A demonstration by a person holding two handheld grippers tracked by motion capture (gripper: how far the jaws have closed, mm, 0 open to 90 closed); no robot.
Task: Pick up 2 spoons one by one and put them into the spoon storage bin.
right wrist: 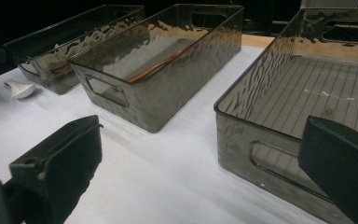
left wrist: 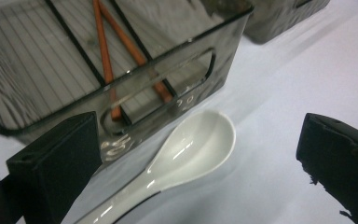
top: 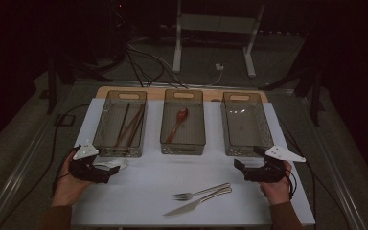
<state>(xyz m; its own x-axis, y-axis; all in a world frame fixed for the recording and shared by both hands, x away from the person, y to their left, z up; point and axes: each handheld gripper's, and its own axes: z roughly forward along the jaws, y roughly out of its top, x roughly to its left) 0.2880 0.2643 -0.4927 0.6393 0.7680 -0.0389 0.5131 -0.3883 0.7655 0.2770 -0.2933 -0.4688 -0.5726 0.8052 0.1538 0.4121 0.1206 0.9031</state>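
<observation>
beside the left bin (left wrist: 121,88), the open left claw (left wrist: 196,154) straddles the white spoon (left wrist: 191,147).

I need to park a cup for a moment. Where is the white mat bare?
Bare: the mat's middle, between the bins and the fork, and between grippers. Crowded: near the white spoon by the left gripper, and around the knife.

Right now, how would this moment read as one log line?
left gripper: open, straddling white spoon | right gripper: open, by empty bin | fork, knife: on table
</observation>
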